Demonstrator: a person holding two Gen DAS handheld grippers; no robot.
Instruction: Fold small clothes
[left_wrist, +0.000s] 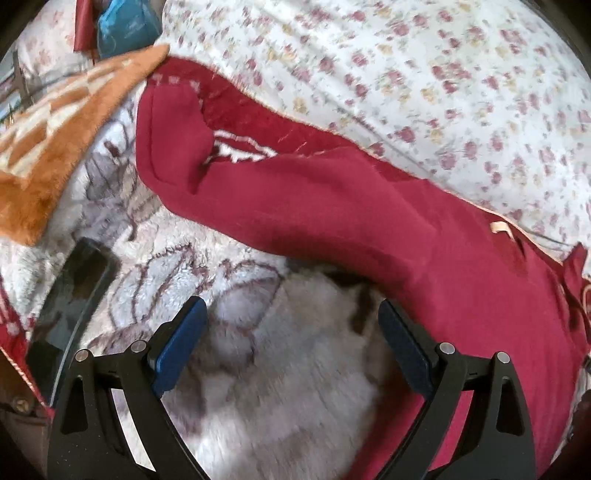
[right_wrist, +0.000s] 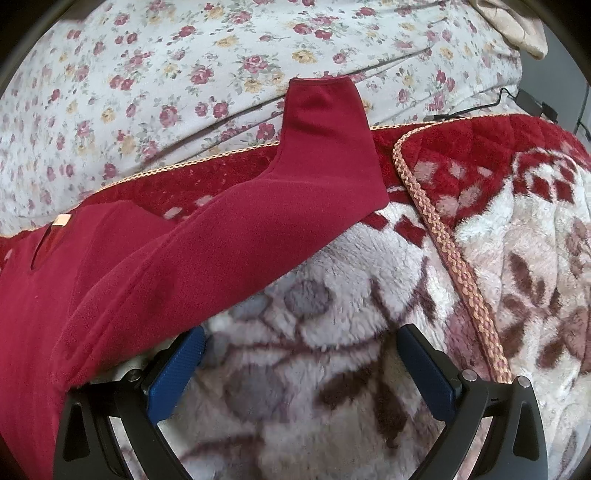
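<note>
Home bedroom, floral bedsheet, plush patterned blanket, orange throw

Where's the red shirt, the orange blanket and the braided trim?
Shirt (left_wrist: 332, 210): left wrist view, middle of sleeve.
Orange blanket (left_wrist: 55, 147): left wrist view, fuzzy top.
Trim (right_wrist: 432, 218): right wrist view, braided edge.

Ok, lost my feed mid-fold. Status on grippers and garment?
Left gripper open, empty. Right gripper open, empty. Red garment spread on fleece blanket, sleeves out, unfolded. Phone lying nearby.
</note>
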